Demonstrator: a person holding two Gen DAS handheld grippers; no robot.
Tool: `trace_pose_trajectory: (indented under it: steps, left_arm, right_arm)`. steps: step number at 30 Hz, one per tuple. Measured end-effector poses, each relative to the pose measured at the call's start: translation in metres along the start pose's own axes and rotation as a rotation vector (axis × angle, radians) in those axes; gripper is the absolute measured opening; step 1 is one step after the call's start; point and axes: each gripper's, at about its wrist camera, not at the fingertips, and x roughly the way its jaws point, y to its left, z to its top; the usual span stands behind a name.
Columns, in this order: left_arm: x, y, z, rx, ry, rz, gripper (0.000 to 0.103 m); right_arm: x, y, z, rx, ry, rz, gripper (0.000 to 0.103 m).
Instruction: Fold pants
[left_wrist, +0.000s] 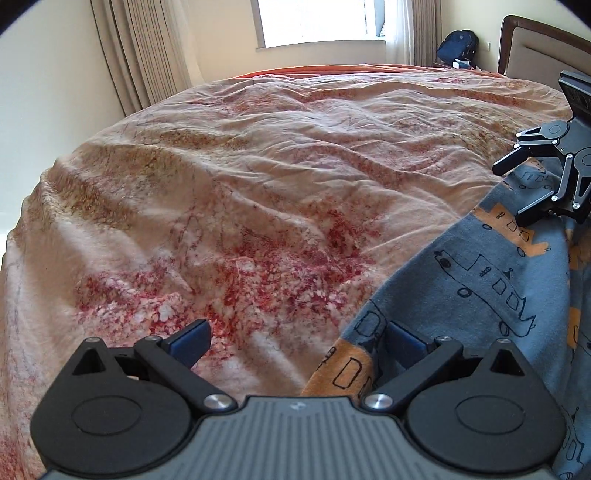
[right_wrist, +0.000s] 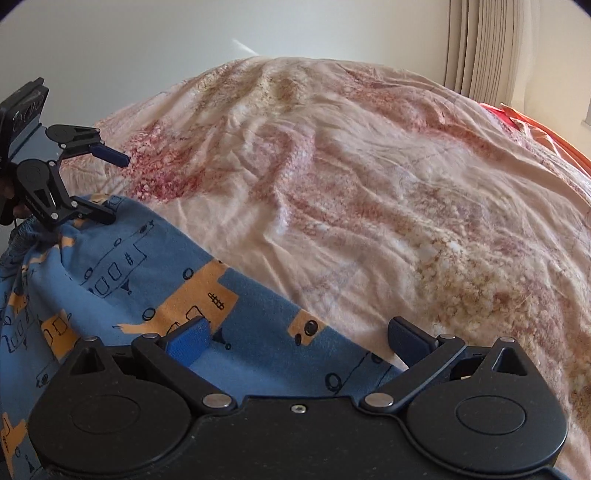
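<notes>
Blue pants (left_wrist: 480, 273) printed with orange and outlined vehicles lie on the bed, at the right in the left wrist view and at the lower left (right_wrist: 147, 280) in the right wrist view. My left gripper (left_wrist: 299, 343) is open and straddles the pants' edge, its right finger (left_wrist: 406, 341) over the fabric. It also appears open at the upper left of the right wrist view, as the left gripper (right_wrist: 116, 189). My right gripper (right_wrist: 299, 339) is open over the pants' edge, with its left finger (right_wrist: 192, 339) on the cloth. From the left wrist view the right gripper (left_wrist: 511, 194) stands open at the pants' far end.
A rumpled cream duvet with red floral print (left_wrist: 240, 177) covers the bed, with an orange sheet (right_wrist: 546, 136) at its far edge. Curtains (left_wrist: 147, 48), a window (left_wrist: 314, 22), a dark backpack (left_wrist: 458, 46) and a headboard (left_wrist: 535, 48) lie beyond.
</notes>
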Motion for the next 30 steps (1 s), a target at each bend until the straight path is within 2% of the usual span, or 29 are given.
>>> trace_pose_trajectory:
  steps: [2, 3, 6, 7, 8, 9, 11, 13, 15, 19, 23, 26, 30]
  left_arm:
    - [0.0, 0.004, 0.002, -0.012, 0.024, -0.041, 0.092]
    - [0.0, 0.005, 0.002, -0.016, 0.04, -0.066, 0.088]
    - [-0.002, 0.002, 0.001, -0.001, 0.069, -0.12, 0.068]
    - [-0.004, -0.002, 0.001, 0.009, 0.071, -0.135, 0.051]
    - [-0.006, -0.004, 0.001, 0.013, 0.076, -0.146, 0.035]
    - [-0.007, -0.007, 0.001, 0.014, 0.08, -0.144, 0.031]
    - [-0.009, -0.012, -0.001, 0.01, 0.091, -0.117, 0.011]
    - [-0.013, -0.017, -0.004, -0.018, 0.081, -0.084, 0.005]
    - [-0.019, -0.024, -0.008, -0.016, 0.052, -0.044, 0.003]
    - [-0.037, -0.035, -0.01, -0.021, -0.012, 0.051, 0.003]
    - [-0.063, -0.034, 0.001, -0.027, -0.114, 0.158, 0.003]
    - [-0.069, -0.025, 0.01, -0.056, -0.158, 0.239, 0.003]
    - [-0.053, -0.009, 0.013, -0.098, -0.143, 0.278, 0.003]
  right_arm:
    - [0.0, -0.002, 0.0, 0.012, 0.006, 0.004, 0.1]
    - [0.0, -0.002, 0.0, 0.019, 0.009, -0.002, 0.094]
    - [-0.006, 0.0, 0.002, 0.014, 0.01, -0.022, 0.068]
    - [-0.007, 0.0, 0.002, 0.01, 0.013, -0.021, 0.055]
    - [-0.009, 0.002, 0.002, 0.004, 0.014, -0.018, 0.048]
    - [-0.011, 0.005, 0.002, -0.005, 0.018, -0.02, 0.039]
    - [-0.012, 0.011, 0.0, -0.023, 0.026, -0.048, 0.029]
    - [-0.012, 0.018, -0.001, -0.038, 0.035, -0.08, 0.011]
    - [-0.014, 0.025, -0.001, -0.062, 0.03, -0.104, 0.001]
    - [-0.018, 0.044, -0.001, -0.114, 0.012, -0.184, 0.0]
    - [-0.024, 0.063, 0.008, -0.152, -0.042, -0.315, 0.0]
    - [-0.028, 0.076, 0.023, -0.201, -0.097, -0.41, 0.0]
    - [-0.026, 0.087, 0.05, -0.224, -0.221, -0.504, 0.0]
